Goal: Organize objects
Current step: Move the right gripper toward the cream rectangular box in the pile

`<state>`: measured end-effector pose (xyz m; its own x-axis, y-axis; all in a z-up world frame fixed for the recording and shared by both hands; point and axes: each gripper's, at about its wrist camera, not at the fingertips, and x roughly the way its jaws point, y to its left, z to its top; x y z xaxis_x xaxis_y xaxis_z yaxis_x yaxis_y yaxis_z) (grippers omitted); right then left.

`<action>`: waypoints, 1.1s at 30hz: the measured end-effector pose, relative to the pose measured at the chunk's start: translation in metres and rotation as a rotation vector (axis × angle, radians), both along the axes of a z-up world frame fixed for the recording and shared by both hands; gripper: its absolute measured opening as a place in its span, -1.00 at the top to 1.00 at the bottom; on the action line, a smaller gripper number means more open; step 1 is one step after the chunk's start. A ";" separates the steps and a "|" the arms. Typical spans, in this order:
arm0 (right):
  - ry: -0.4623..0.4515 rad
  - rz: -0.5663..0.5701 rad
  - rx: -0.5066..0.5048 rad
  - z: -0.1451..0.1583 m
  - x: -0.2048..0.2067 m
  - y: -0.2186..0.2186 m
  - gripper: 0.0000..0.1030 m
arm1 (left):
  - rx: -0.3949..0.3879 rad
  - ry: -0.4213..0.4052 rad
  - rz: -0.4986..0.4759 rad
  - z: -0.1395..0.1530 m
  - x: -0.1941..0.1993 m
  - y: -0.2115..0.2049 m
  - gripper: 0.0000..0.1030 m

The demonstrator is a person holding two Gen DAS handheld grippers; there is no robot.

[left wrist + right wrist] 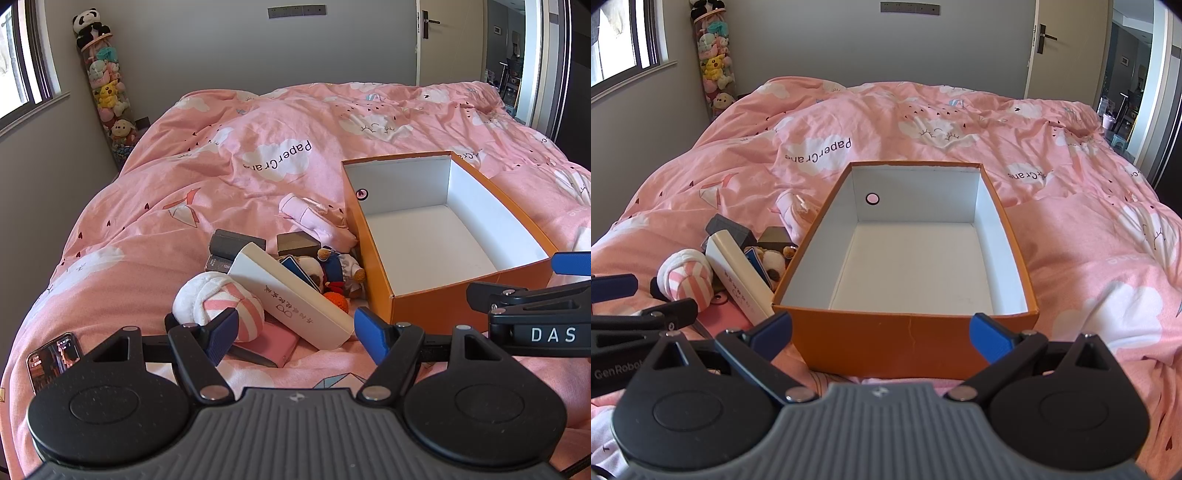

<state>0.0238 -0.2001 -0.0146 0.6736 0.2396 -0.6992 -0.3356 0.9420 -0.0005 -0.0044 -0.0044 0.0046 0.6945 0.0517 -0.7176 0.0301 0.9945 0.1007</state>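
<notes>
The long white box (291, 295) hides most of the pink case (275, 341) beneath it.

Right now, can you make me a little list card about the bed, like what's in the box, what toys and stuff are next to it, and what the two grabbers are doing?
Place: bed with pink cloud-print duvet
Box: orange cardboard box, white inside, nothing in it
Pile beside box: long white case, pink-and-white striped plush, small stuffed doll, dark small boxes, pink folded cloth
Phone: smartphone lying on the duvet, screen lit
Left gripper: fingers wide apart, holding nothing, near the pile
Right gripper: fingers wide apart, holding nothing, facing the box
</notes>
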 end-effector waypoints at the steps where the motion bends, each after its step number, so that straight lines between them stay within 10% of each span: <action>1: 0.000 0.000 0.000 0.000 0.000 0.000 -0.98 | 0.001 0.001 0.001 0.000 0.000 0.000 -0.63; 17: 0.023 0.017 -0.002 -0.007 0.002 0.004 -0.98 | -0.022 0.024 0.000 -0.001 0.004 0.009 -0.63; 33: 0.147 0.436 0.068 -0.011 0.054 0.074 0.03 | -0.157 0.176 0.085 -0.022 0.061 0.066 -0.10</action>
